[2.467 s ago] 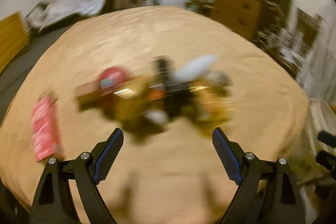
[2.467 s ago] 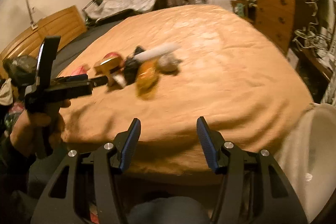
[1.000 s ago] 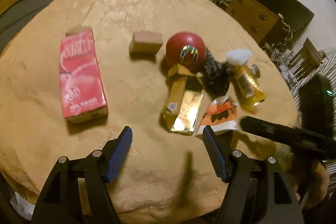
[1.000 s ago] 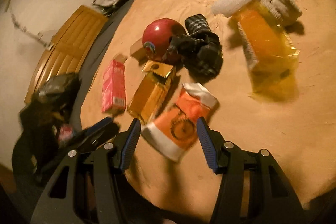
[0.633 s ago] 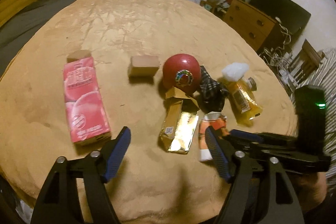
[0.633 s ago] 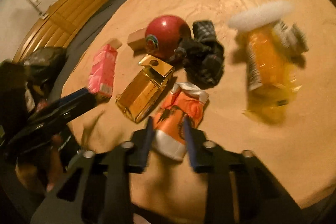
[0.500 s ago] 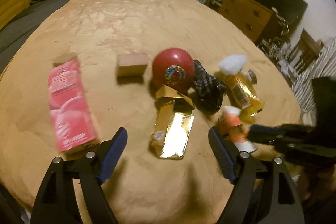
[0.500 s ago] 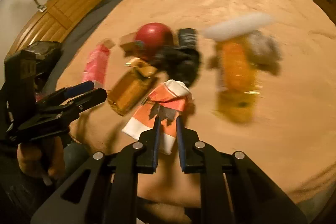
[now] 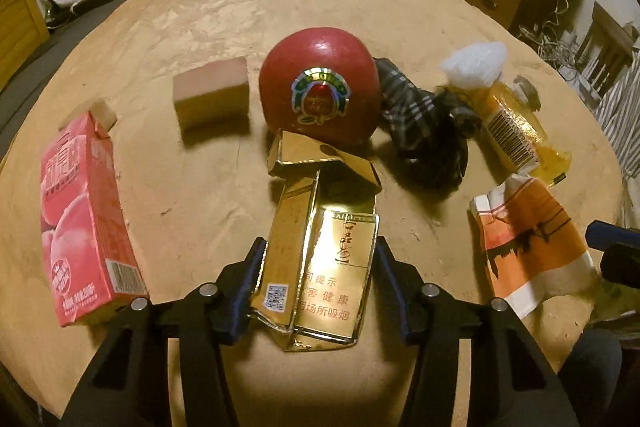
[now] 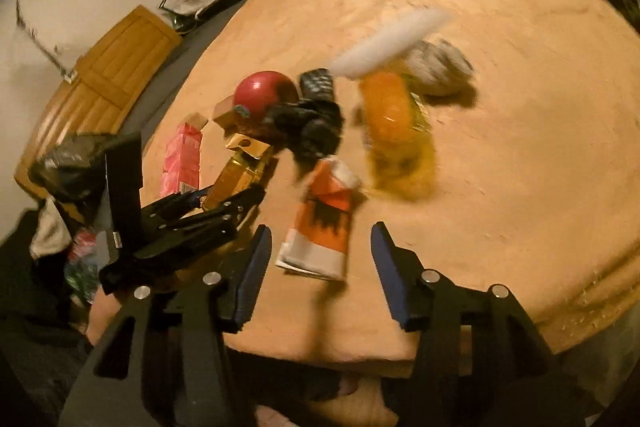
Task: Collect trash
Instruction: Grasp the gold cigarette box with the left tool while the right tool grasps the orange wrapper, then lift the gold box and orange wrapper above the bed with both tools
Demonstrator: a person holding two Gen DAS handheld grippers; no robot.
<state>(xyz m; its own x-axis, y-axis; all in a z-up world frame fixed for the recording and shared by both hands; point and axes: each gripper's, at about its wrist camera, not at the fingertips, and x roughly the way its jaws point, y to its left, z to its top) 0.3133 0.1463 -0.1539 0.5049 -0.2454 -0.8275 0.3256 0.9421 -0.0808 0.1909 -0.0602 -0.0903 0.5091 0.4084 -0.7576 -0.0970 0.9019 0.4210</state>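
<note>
At the bed's [image 9: 248, 7] near edge, left to right: pink juice carton [image 9: 82, 223] lies untouched by the left edge, tan block [image 9: 211, 94] and red apple [image 9: 319, 87] sit further in. Left gripper [image 9: 316, 291] has come down over the gold cigarette box [image 9: 320, 259] since half a second ago; fingers [image 9: 244, 283] now bracket its sides, touching or nearly so, squeeze not confirmed. Orange-white wrapper [image 10: 324, 223] is back on the bed near the right edge: right gripper [image 10: 318, 273] pinched it a moment ago, now its fingers are spread with the wrapper between them, loose. Looks like a dropped grasp; nothing collected yet, wrapper needs a re-grip. Right view is blurred.
</note>
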